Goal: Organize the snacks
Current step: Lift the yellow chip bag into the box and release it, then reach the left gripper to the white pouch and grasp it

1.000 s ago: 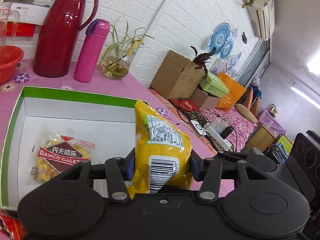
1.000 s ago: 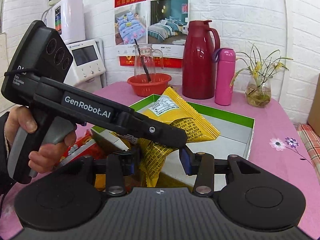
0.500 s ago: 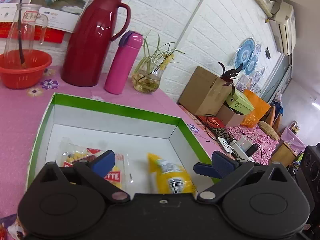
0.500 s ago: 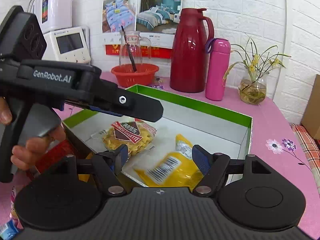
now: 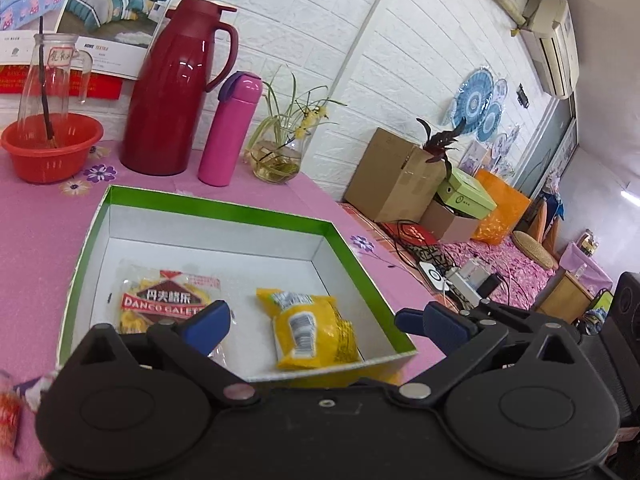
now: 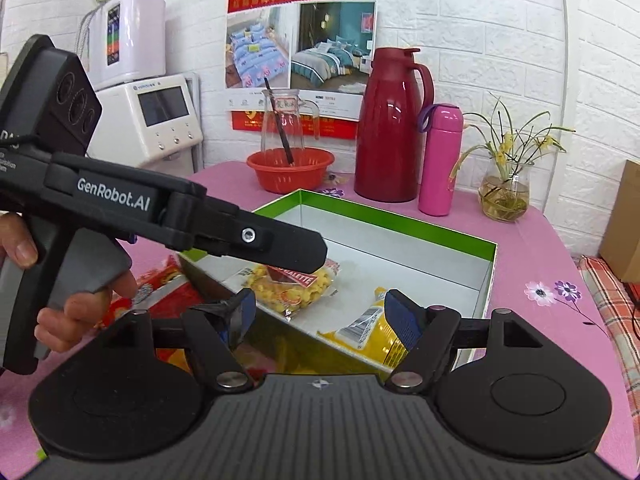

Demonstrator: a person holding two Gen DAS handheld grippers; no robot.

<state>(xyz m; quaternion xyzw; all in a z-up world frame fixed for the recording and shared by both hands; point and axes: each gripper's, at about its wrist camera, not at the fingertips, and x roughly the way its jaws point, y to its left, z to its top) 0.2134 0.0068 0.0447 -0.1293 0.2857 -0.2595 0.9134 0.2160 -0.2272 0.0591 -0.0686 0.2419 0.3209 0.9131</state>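
Observation:
A green-rimmed white box [image 5: 224, 206] [image 6: 400, 224] stands on the pink table. Inside lie a yellow snack bag [image 5: 312, 334] [image 6: 376, 332] and a clear packet of yellow biscuits with a red label [image 5: 168, 300] [image 6: 300, 284]. My left gripper [image 5: 320, 320] is open and empty, just above the box's near edge. It shows in the right wrist view [image 6: 288, 246] over the box's left side. My right gripper [image 6: 324, 312] is open and empty in front of the box. Red snack packets [image 6: 168, 288] lie left of the box.
Behind the box stand a red basin with a glass jug [image 6: 290, 168], a red thermos [image 6: 390, 128], a pink bottle [image 6: 438, 160] and a plant vase [image 6: 504, 192]. The table edge drops off on the right toward cardboard boxes [image 5: 396, 176] and cables.
My left gripper opened and let go of the yellow bag, which now lies flat in the box. Both grippers drew back from the box; the right one opened wider.

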